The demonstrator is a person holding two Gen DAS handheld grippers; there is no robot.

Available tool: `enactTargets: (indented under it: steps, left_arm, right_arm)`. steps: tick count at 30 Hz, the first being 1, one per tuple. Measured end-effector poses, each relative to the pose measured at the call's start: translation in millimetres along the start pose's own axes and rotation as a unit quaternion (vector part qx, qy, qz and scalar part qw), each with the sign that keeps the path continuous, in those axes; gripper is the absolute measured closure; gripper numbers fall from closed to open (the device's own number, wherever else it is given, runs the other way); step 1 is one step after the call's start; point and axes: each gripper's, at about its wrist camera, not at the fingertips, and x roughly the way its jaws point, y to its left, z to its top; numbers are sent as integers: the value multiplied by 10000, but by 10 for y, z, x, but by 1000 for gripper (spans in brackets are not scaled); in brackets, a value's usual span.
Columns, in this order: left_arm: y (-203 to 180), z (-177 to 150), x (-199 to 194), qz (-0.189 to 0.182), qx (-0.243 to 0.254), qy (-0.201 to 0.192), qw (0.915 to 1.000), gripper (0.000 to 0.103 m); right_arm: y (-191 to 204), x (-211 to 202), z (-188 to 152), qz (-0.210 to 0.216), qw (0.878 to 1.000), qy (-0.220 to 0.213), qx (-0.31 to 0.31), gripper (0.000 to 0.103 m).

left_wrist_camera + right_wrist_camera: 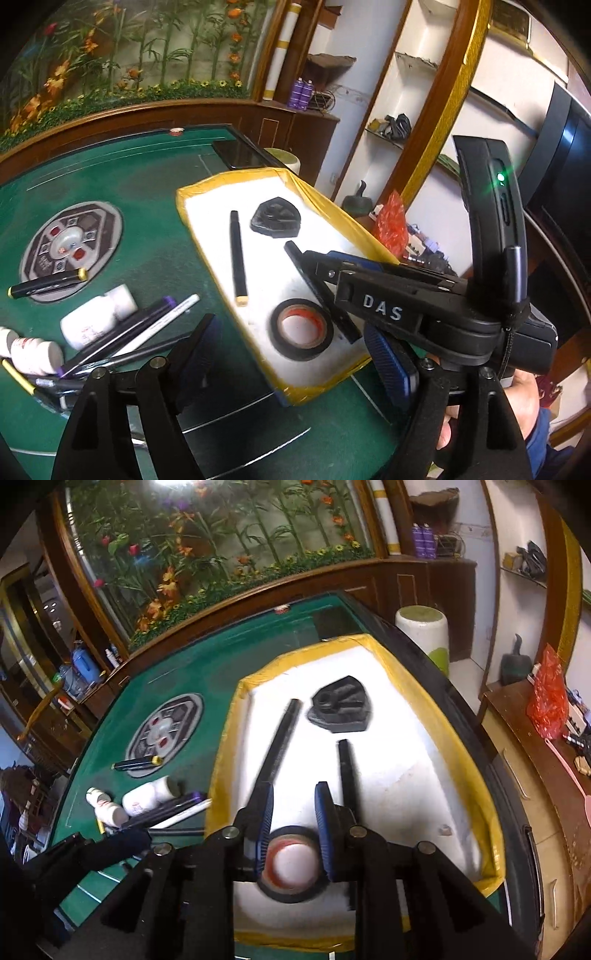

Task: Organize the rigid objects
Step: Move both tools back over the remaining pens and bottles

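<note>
Lighting: daylit interior, moderately bright, even; soft shadows only.
Glare: white hotspot at the top edge of the right wrist view, on the glass of the mural [221,554]; green LED [501,178] flares in a star.
Exposure: white tray [424,775] near blown out, little surface detail.
Distortion: strong fisheye bowing; table [129,184] edge and shelves curve; black vignette in the corners.
Blur: motion smear on pen [280,734] and tape [291,864]; near gripper parts soft.
</note>
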Motion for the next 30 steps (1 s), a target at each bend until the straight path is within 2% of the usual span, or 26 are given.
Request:
enactTargets:
  steps: [6, 11, 15, 18, 22, 26, 28, 29, 30]
  left_arm:
    - [281, -82, -293, -102, -312, -232, 9992, 18]
    - [527, -184, -459, -18, -516, -339, 9981, 16]
    - [805, -334, -660, 163, -728, -507, 9959, 16]
    - [1097, -518, -863, 478, -960, -684, 9919, 16]
    - [1627, -827, -1116, 1166, -1524, -834, 9779, 15]
    - [2206, -1118, -1194, 1680, -2379, -703, 9541, 15]
    - [2348, -1207, -1186, 1597, -2654, -623, 9488, 15]
    - [2418, -1247, -1195, 1339, -2834, -640, 9474, 15]
    - [2446, -1263, -1200, 1260, -2876, -665, 9471, 15]
  right_arm:
    - [283, -103, 17, 119, 9997, -113, -203, 75]
    - [448, -127, -10, 191, 9993, -107, -319, 75]
    - [560, -103, -47, 274, 9987, -29, -418, 74]
    - [671, -41, -122, 425, 9977, 124, -519, 74]
    - [883, 84, -293, 847, 9925, 485, -739, 74]
    - [1143, 301, -479, 1328, 9820, 969, -932, 74]
    - [1259, 398, -569, 1460, 9775, 1137, -1014, 74]
    - [1297, 437, -598, 1497, 9758, 1208, -1042, 74]
    - [1320, 459, -615, 1517, 9748, 1251, -1050, 74]
